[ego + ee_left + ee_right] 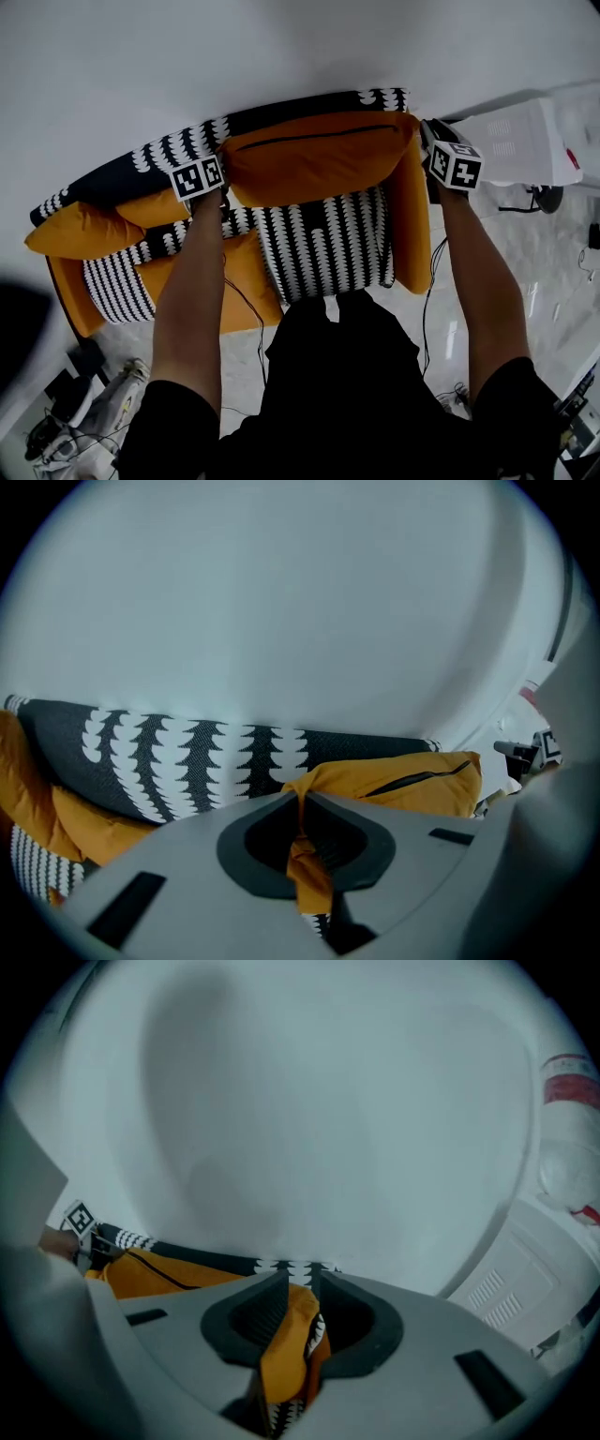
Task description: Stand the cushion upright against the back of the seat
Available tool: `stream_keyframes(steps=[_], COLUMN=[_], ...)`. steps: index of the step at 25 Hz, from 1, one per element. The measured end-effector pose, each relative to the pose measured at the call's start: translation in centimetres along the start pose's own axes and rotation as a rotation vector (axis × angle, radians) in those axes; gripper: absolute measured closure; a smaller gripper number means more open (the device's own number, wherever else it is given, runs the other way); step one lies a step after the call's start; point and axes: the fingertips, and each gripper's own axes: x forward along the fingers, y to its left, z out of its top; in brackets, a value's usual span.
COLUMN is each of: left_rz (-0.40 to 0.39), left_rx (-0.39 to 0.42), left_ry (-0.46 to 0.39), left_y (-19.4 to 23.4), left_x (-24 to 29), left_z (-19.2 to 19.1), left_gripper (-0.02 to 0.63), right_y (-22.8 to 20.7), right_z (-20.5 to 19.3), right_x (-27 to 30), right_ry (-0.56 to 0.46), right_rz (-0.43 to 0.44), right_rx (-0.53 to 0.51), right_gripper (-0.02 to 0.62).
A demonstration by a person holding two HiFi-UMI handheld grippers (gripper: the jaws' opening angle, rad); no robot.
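Note:
An orange cushion (309, 155) with a dark zip stands upright on the sofa seat (323, 244), leaning against the black-and-white patterned backrest (281, 117). My left gripper (225, 173) is at its left top corner, and in the left gripper view the left gripper (302, 797) is shut on a pinch of the cushion's orange fabric (309, 874). My right gripper (424, 133) is at the cushion's right top corner. In the right gripper view the right gripper (298, 1279) shows a gap between its jaws, with the cushion's corner (286, 1354) lying loosely between them.
A second orange cushion (80, 230) lies at the sofa's left end. The orange armrest (412, 216) stands just below my right gripper. A white appliance (520, 141) is beside the sofa on the right. Cables and gear (84, 412) lie on the floor. A white wall is behind the sofa.

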Motion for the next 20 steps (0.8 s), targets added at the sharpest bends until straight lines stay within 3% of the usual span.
stream_keyframes(steps=[5,11,20], left_rz=[-0.049,-0.084,-0.216], left_rx=[-0.015,0.070,0.220], left_ry=[-0.042,-0.167,-0.220], left_y=[-0.8,-2.2,-7.2], left_x=[-1.7,-6.6,-13.1], left_z=[0.0,-0.1,-3.2], left_gripper=[0.574,0.531,0.531], right_y=[3.7,10.7,17.1], right_z=[-2.2,-5.2,-5.4], right_x=[-6.4,-14.5,-22.1], right_ry=[-0.033,-0.041,-0.120], right_rz=[0.120,0.284,0.360], right_rx=[0.129,0.195,0.263], right_gripper=[0.500,0.499,0.506])
